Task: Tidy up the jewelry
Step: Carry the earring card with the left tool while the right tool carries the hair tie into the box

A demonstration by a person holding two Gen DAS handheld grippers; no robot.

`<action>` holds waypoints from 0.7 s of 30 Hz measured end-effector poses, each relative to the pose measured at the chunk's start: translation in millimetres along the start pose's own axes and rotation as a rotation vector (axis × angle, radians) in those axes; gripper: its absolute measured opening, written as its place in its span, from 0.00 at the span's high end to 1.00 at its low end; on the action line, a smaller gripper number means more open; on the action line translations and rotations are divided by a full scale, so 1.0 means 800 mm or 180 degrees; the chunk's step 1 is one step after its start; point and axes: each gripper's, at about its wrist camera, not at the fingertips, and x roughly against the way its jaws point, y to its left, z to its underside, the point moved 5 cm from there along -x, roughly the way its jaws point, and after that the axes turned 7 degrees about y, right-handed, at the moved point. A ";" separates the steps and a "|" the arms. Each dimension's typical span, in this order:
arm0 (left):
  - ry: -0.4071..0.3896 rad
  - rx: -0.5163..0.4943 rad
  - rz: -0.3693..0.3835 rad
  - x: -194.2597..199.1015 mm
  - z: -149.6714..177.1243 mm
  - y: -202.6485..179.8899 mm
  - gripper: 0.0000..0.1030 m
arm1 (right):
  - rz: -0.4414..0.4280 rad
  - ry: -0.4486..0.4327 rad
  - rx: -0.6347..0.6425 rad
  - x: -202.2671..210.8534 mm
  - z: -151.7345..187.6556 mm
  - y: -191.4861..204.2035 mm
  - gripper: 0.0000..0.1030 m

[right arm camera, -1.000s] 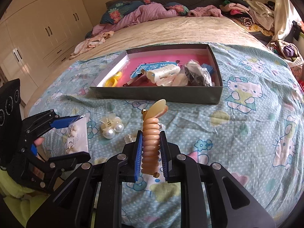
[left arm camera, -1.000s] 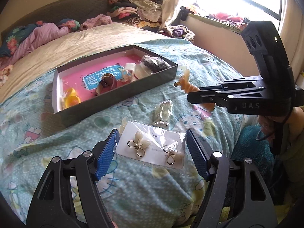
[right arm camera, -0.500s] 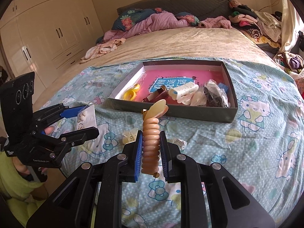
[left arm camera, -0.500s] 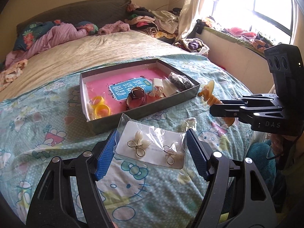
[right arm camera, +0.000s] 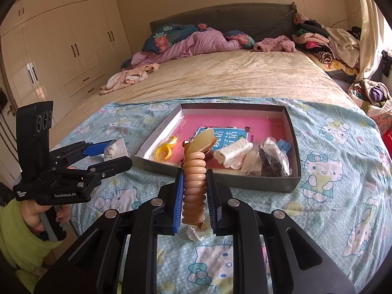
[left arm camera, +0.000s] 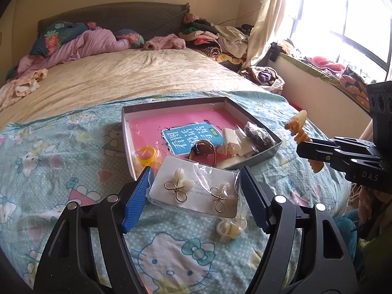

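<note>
While the bed fills most of both views, its near half is covered by a blue cartoon blanket, and a pile of clothes lies at the far corner by the window. On the blanket stands a shallow grey box with a pink bottom. Inside it lie a yellow ring, a white ribbed clip, a dark item in a clear bag and a brown bangle, all close together at the near side of the box.

The left gripper is held just before the near wall of the box. Its jaws are closed on the two short sides of an earring card, a white card in a clear sleeve with two gold-loop earrings. The card is lifted above the blanket.

The right gripper is also near the box, on its near side. Its jaws grip an amber spiral hair clip, which stands upright between the blue pads, with its flat top above them.

Below this clip a small clear item lies on the blanket; it is perhaps a little bag, I cannot tell. Under the card, a pale small piece rests on the blanket too.
</note>
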 end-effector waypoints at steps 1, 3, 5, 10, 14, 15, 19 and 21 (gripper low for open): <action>-0.0008 0.0013 -0.0011 -0.002 -0.005 0.003 0.38 | 0.0028 -0.0015 0.0004 0.000 -0.004 -0.003 0.84; -0.0027 0.0040 -0.0031 -0.009 -0.015 0.007 0.38 | 0.0058 -0.0039 -0.0012 -0.001 -0.012 -0.011 0.84; -0.0034 0.0054 -0.0070 -0.016 -0.023 0.010 0.38 | 0.0070 -0.0062 -0.0041 -0.004 -0.020 -0.018 0.84; -0.0013 0.0078 -0.0114 -0.037 -0.039 0.016 0.38 | 0.0066 -0.0120 -0.0111 -0.014 -0.041 -0.034 0.84; 0.0031 0.0091 -0.0131 -0.052 -0.046 0.016 0.38 | 0.0044 -0.0152 -0.0193 -0.026 -0.054 -0.043 0.84; 0.0042 0.0091 -0.0133 -0.056 -0.047 0.016 0.38 | 0.0043 -0.0153 -0.0215 -0.029 -0.056 -0.046 0.84; 0.0072 0.0085 -0.0146 -0.070 -0.050 0.013 0.38 | 0.0044 -0.0143 -0.0301 -0.043 -0.059 -0.058 0.84; 0.0093 0.0086 -0.0143 -0.079 -0.051 0.013 0.38 | 0.0071 -0.0124 -0.0329 -0.052 -0.060 -0.064 0.84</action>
